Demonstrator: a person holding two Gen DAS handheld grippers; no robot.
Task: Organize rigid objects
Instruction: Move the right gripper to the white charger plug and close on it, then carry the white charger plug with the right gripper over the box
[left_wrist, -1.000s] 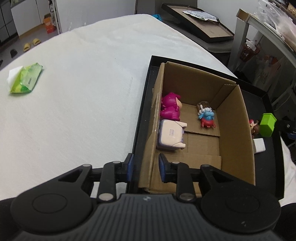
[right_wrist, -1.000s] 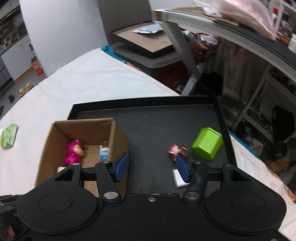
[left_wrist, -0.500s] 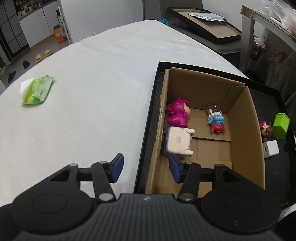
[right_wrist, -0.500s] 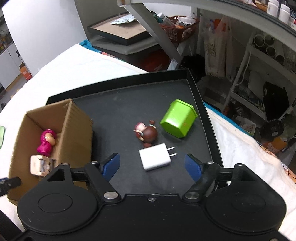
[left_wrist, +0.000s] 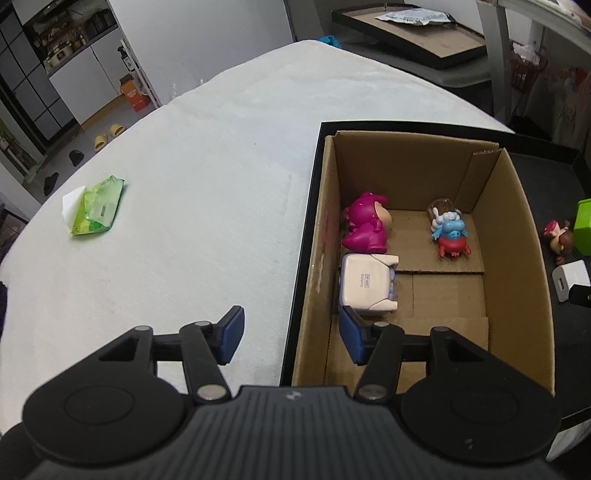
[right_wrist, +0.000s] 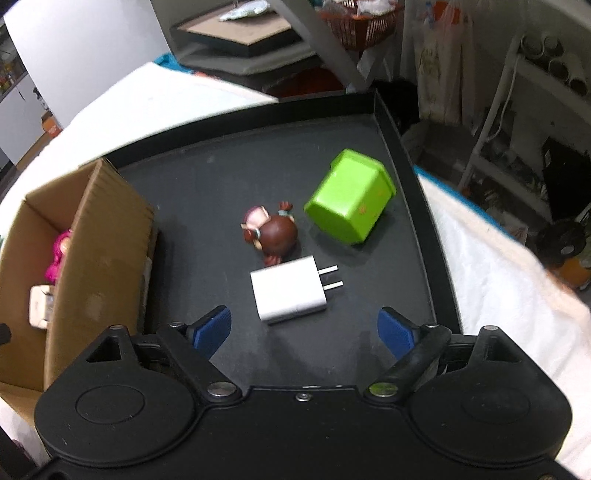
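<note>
A cardboard box (left_wrist: 517, 236) stands on a black tray (right_wrist: 229, 177). Inside lie a magenta figure (left_wrist: 364, 225), a blue and red figure (left_wrist: 450, 232) and a pale boxy toy (left_wrist: 365, 286). My left gripper (left_wrist: 290, 338) straddles the box's near left wall, its jaws opening, pads off the cardboard. On the tray a white charger (right_wrist: 288, 295) lies beside a brown-haired figurine (right_wrist: 273, 234) and a green box (right_wrist: 349, 195). My right gripper (right_wrist: 303, 330) hovers just short of the charger, jaws opening, nothing between them.
A green wipes packet (left_wrist: 98, 208) lies on the white cloth (left_wrist: 184, 184) far left. The tray's raised rim (right_wrist: 417, 221) runs along the right. Shelving and clutter (right_wrist: 517, 110) stand beyond the table edge.
Both grippers' jaws have spread wider. The left one let go of the box's wall. The right one swung right and came down over the charger, which now looks larger.
</note>
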